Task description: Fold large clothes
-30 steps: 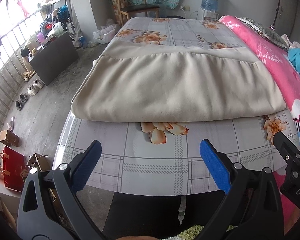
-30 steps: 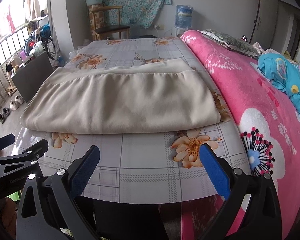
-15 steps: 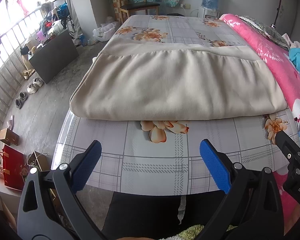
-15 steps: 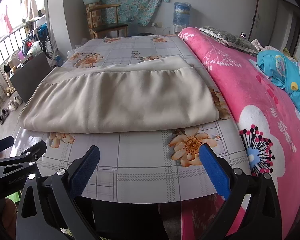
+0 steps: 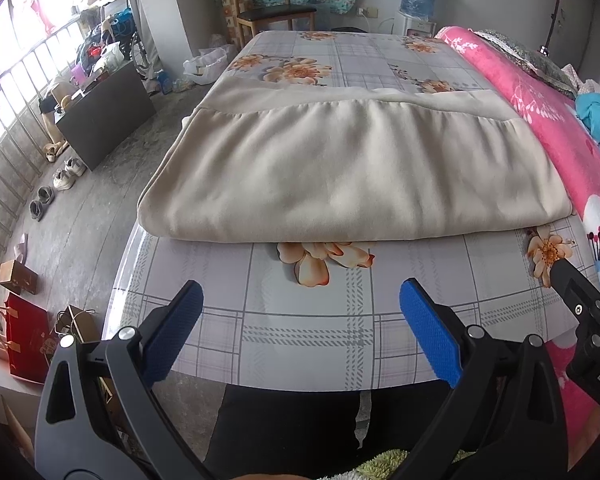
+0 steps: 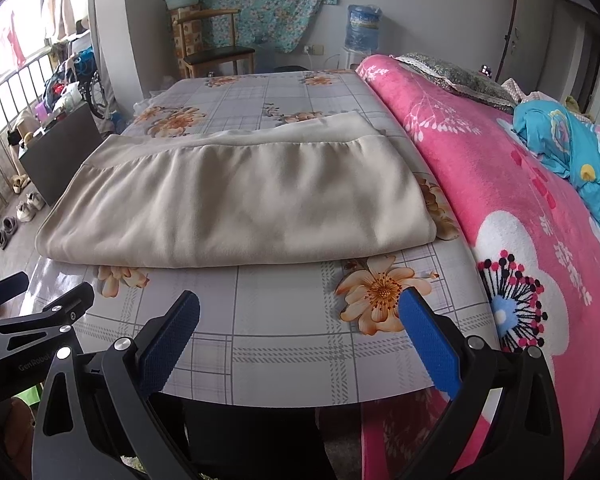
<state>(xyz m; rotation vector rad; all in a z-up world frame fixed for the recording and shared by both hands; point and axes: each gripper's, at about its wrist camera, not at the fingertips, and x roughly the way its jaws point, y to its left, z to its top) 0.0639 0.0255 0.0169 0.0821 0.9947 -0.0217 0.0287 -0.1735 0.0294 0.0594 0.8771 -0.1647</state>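
Note:
A large beige cloth lies folded in a wide flat rectangle on the flowered table cover. Its near folded edge runs across the table, well ahead of both grippers. My left gripper hovers over the table's near edge, open, nothing between its blue pads. My right gripper hangs beside it to the right, also open and empty. Each gripper shows at the edge of the other's view.
A pink flowered blanket covers the bed along the table's right side, with a blue garment on it. Left of the table the floor holds shoes, a dark cabinet and a red bag. A chair stands at the far end.
Both grippers have drawn slightly lower and closer to the table's near edge; the cloth lies as before. Both stay open.

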